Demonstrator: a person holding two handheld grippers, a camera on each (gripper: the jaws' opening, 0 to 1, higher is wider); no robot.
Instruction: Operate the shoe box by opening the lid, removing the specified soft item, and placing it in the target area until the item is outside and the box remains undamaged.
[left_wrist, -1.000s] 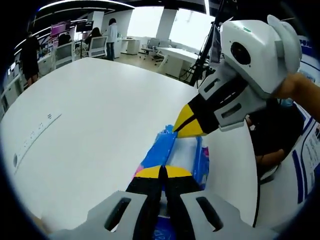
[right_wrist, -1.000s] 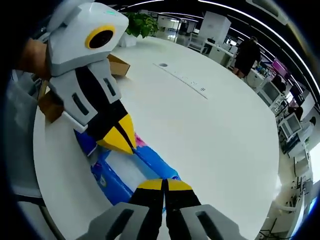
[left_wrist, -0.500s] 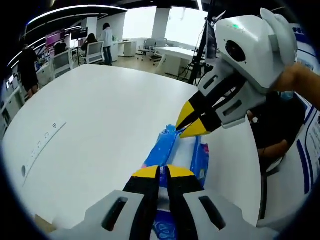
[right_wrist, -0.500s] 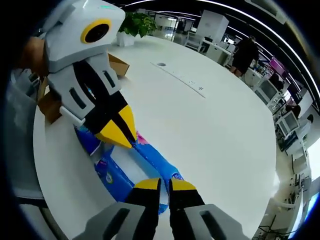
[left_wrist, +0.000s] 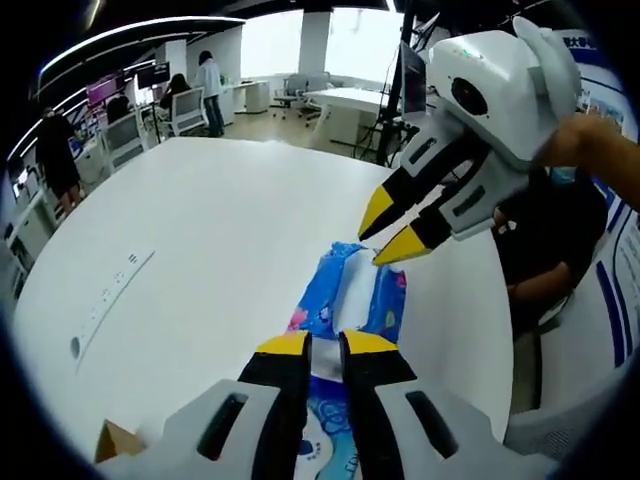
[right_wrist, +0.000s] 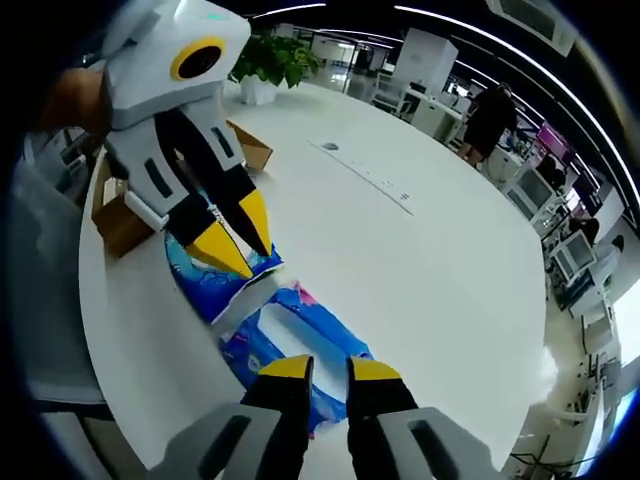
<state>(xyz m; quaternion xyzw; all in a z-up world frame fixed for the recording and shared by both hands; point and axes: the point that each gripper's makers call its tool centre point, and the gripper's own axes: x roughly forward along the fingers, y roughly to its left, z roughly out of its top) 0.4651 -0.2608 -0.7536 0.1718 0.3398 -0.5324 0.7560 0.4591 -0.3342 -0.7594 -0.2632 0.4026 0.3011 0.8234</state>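
**Soft blue pack laid on the tabletop between two parted grippers**

A broad white tabletop (left_wrist: 210, 230) is seen in both views, with open-plan office furniture and standing people beyond it. At its near edge, in the right gripper view, a brown cardboard shoe box (right_wrist: 125, 222) is seen behind the left gripper, with a potted plant (right_wrist: 272, 60) further back. A long power strip (right_wrist: 372, 178) is set flush in the surface, well apart from the box.

The soft item, a blue printed plastic pack (left_wrist: 350, 300) with a pale centre, is laid flat on the tabletop, outside the box. In the left gripper view the left gripper (left_wrist: 326, 345) is held over the pack's near end with its jaws slightly apart and nothing clamped between them. The right gripper (left_wrist: 392, 226) is shown just above the pack's far end, its yellow-tipped jaws spread and empty. In the right gripper view the left gripper's tips are seen at the pack's crumpled end; contact cannot be told.
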